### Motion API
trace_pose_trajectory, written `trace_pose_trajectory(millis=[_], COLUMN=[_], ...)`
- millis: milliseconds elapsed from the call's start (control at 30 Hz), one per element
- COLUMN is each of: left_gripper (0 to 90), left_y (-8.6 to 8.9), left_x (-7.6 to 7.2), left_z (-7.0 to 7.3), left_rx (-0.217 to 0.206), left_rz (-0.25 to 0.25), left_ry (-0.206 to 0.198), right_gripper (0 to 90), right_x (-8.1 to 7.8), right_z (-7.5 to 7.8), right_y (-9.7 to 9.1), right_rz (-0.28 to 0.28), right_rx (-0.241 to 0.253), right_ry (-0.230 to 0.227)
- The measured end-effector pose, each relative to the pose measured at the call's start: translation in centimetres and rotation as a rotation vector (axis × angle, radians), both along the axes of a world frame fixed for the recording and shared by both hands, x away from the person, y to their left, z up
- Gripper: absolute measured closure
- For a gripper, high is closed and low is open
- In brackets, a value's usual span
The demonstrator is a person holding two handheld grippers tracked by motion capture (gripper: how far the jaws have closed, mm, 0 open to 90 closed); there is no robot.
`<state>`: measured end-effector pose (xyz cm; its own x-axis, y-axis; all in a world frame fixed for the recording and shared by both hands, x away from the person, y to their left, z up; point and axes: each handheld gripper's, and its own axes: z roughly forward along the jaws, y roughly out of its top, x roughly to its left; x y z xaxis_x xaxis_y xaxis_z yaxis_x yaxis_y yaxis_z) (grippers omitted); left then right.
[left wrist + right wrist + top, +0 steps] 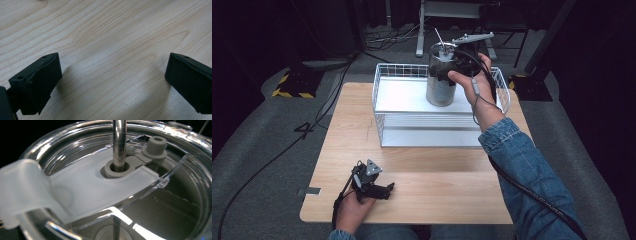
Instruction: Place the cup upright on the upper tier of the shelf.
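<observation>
Holding a steel tumbler (441, 85) over the white wire basket (384, 107), your right gripper (451, 67) pinches its upper wall; a straw (119, 142) passes through the clear lid (105, 195). Your left gripper (379, 190) rests on the wooden surface (447, 185), fingers (37, 80) spread.

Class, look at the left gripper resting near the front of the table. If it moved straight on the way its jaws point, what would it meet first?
The left gripper points down at the light wooden tabletop, so it would probably meet bare wood first; its jaws stand wide apart with nothing between.
</observation>
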<state>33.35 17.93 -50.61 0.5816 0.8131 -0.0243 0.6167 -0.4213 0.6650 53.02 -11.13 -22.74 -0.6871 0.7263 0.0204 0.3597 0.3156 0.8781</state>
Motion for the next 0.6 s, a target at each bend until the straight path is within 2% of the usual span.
trace_pose_trajectory(millis=[267,500,600], left_gripper=[1.4,1.4,1.4], left_y=[0.01,0.01,0.00], left_x=[0.01,0.01,0.00], left_z=[0.00,0.00,-0.01], left_rx=[0.001,0.001,0.000], left_rz=[-0.001,-0.001,0.000], left_ry=[-0.001,-0.001,-0.001], right_gripper=[3.6,3.3,3.0], right_x=[0.03,0.19,0.16], right_z=[-0.25,-0.39,-0.49], right_y=[-0.07,-0.36,-0.32], right_rz=[0.007,0.036,0.030], right_rx=[0.002,0.005,0.010], right_ry=[-0.015,-0.025,-0.027])
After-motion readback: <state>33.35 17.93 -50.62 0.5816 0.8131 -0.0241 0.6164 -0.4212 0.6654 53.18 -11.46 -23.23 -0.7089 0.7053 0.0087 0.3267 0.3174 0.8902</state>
